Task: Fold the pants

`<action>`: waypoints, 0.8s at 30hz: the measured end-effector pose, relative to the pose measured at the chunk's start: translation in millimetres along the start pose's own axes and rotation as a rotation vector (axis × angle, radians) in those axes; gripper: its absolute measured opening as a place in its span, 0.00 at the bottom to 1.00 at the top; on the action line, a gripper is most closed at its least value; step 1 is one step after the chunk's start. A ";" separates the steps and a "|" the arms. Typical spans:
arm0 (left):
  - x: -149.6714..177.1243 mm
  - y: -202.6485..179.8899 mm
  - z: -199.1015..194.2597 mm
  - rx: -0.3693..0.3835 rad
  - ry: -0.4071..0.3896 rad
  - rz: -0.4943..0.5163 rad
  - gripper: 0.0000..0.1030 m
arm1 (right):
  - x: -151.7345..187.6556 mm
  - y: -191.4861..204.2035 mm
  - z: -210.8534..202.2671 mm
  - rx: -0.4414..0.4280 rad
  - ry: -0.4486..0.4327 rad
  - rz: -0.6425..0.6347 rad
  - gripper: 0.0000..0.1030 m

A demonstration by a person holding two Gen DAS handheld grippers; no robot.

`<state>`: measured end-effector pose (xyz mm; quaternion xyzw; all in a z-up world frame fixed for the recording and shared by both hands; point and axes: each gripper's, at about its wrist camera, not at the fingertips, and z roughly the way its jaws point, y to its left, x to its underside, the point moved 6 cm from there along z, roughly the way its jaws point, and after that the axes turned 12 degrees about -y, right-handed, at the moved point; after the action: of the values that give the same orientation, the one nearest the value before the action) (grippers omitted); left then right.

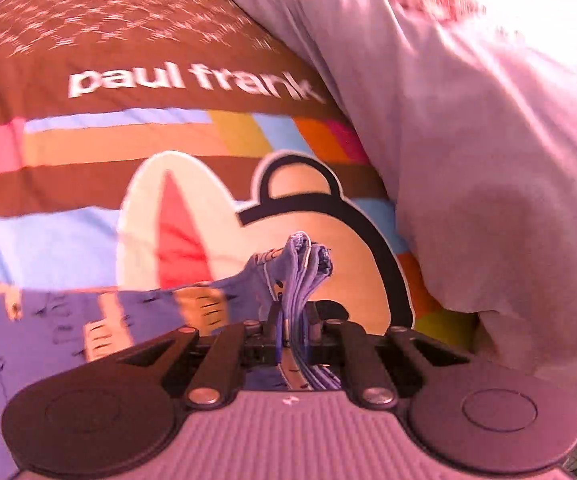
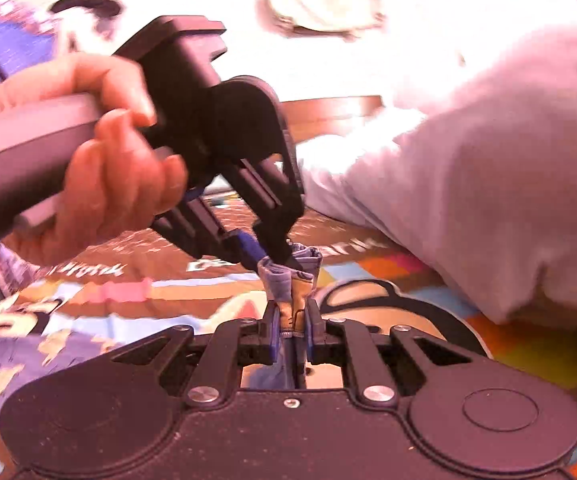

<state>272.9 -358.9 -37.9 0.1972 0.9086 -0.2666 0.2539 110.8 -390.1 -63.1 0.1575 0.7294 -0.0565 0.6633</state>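
The pants (image 1: 60, 320) are light purple with small orange printed figures; they hang to the left over the colourful bedspread (image 1: 128, 80). My left gripper (image 1: 293, 312) is shut on a bunched edge of the pants. My right gripper (image 2: 292, 320) is shut on another bunched edge of the pants (image 2: 296, 280). In the right wrist view the left gripper (image 2: 274, 254), held by a hand, pinches the same bunch just above my right fingers, so both grips are nearly touching.
A large pale pink quilt or pillow (image 1: 488, 140) lies to the right in both views (image 2: 488, 180). The bedspread reads "paul frank" and has a cartoon face (image 1: 328, 240). A pale rumpled cloth (image 2: 320, 4) lies at the far end.
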 end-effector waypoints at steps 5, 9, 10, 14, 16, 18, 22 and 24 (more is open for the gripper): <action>18.5 67.0 -33.6 0.084 -0.058 -0.097 0.09 | 2.0 52.9 -2.8 -0.132 0.093 -0.009 0.12; 39.9 135.8 -41.9 0.102 -0.097 -0.190 0.09 | 18.0 93.5 0.9 -0.247 0.203 0.053 0.12; 47.8 154.0 -41.5 0.101 -0.101 -0.224 0.09 | 22.7 103.7 3.5 -0.263 0.223 0.031 0.12; 73.9 205.8 -32.8 0.128 -0.139 -0.357 0.11 | 49.5 144.7 17.6 -0.307 0.336 -0.054 0.14; 85.6 222.5 -26.4 0.143 -0.153 -0.399 0.13 | 61.2 158.6 18.6 -0.300 0.391 -0.142 0.20; 95.1 231.1 -22.6 0.181 -0.174 -0.407 0.17 | 65.4 166.3 21.2 -0.292 0.407 -0.190 0.32; 106.5 238.2 -22.9 0.258 -0.256 -0.380 0.17 | 76.5 169.1 20.5 -0.271 0.429 -0.241 0.43; 107.9 242.2 -21.5 0.283 -0.275 -0.396 0.17 | 79.6 171.5 20.0 -0.262 0.438 -0.279 0.46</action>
<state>299.2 -133.3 -176.5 0.0113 0.8401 -0.4598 0.2876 176.5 -221.7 -122.1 -0.0230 0.8710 -0.0172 0.4904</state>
